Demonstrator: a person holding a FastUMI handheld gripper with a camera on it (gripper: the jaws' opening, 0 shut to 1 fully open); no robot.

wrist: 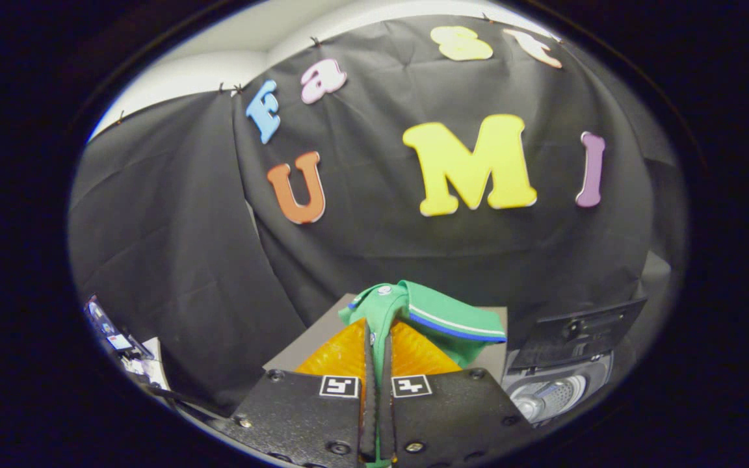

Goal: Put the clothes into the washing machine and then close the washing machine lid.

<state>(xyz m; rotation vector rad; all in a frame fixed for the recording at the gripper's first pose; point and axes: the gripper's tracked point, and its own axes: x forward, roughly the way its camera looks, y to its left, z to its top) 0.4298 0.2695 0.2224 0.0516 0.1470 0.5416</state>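
My gripper (378, 338) is shut on a green garment (439, 315) with a collar edged in blue and white stripes. The cloth is pinched between the two orange fingers (339, 354) and bunches up over their tips, held up in the air. Down to the right of the fingers stands the small washing machine (553, 393). Its dark lid (576, 335) is raised, and the pale drum shows inside the opening.
A grey tabletop (313, 338) lies below and beyond the fingers. At the far left, low down, sit some small cluttered items (118, 341) on a pale surface. The black cloth wall closes off the space behind.
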